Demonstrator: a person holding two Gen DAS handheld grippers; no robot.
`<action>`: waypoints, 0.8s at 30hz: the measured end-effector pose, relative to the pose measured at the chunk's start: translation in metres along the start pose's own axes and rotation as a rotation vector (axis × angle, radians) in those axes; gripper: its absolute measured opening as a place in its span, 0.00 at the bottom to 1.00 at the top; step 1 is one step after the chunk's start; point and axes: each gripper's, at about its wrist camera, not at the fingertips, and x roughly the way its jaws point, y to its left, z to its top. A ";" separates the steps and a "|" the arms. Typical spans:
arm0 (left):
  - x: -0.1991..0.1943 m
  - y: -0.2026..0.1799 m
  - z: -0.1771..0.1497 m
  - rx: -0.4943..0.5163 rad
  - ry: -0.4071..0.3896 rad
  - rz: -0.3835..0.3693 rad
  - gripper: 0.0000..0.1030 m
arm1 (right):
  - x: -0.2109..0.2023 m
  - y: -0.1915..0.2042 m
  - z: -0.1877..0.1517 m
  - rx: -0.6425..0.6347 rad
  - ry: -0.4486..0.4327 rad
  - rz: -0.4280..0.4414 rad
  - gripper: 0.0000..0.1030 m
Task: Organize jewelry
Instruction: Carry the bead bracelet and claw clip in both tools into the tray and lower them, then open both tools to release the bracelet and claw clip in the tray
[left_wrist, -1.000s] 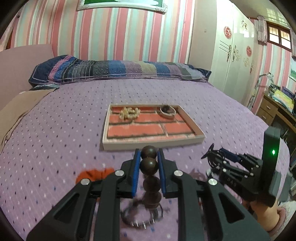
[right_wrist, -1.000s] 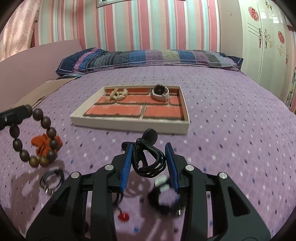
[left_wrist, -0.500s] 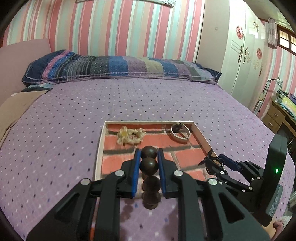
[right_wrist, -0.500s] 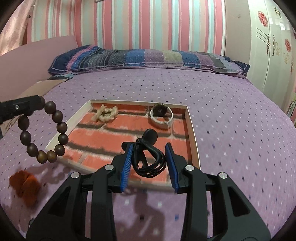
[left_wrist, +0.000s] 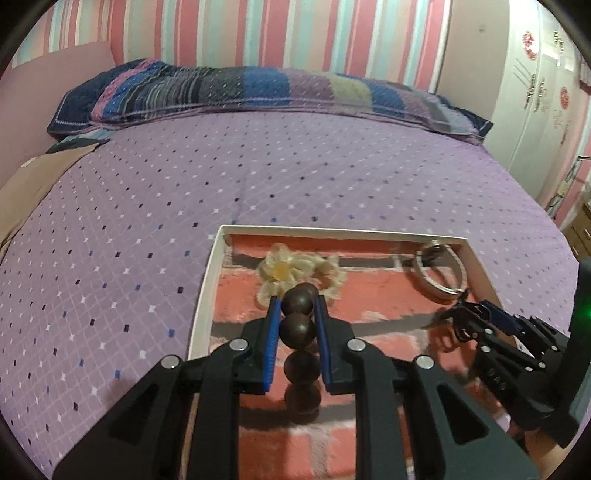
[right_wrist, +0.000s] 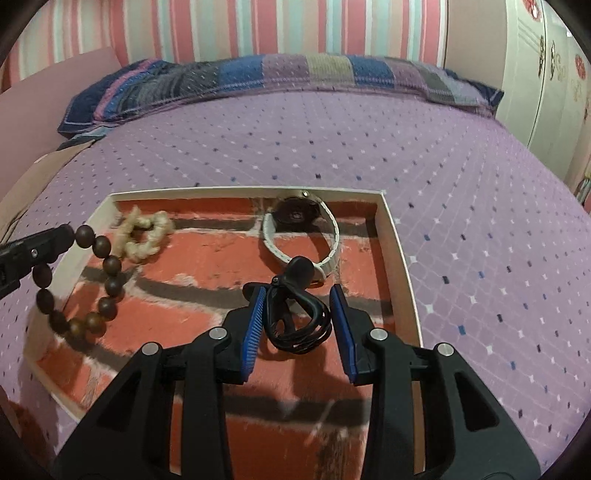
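Both hands have carried their loads from the bedspread to above the tray (right_wrist: 400, 258), the left gripper (left_wrist: 297, 306) clamping the bead bracelet (right_wrist: 88, 280) and the right gripper (right_wrist: 297, 306) pinching the black hair tie (right_wrist: 299, 317), so both are ready to set down

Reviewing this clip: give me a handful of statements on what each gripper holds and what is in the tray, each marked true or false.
1. The left gripper grips a bracelet of dark brown wooden beads. True.
2. The right gripper is empty. False: a black coiled hair tie sits between its blue pads.
3. A white-strapped wristwatch lies in the white-rimmed tray with a red brick-pattern floor. True.
4. The cream flower-shaped scrunchie lies on the purple bedspread outside the tray. False: it lies inside the tray, near the far left corner.
5. The bead bracelet hangs over the tray. True.
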 end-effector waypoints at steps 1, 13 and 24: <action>0.006 0.003 0.002 -0.005 0.011 0.008 0.19 | 0.003 -0.001 0.002 0.004 0.004 -0.004 0.35; 0.058 0.037 0.005 -0.044 0.120 0.123 0.19 | 0.019 -0.006 0.020 0.009 0.041 -0.008 0.35; 0.051 0.032 0.005 -0.024 0.112 0.146 0.20 | 0.027 -0.007 0.019 0.034 0.057 0.030 0.40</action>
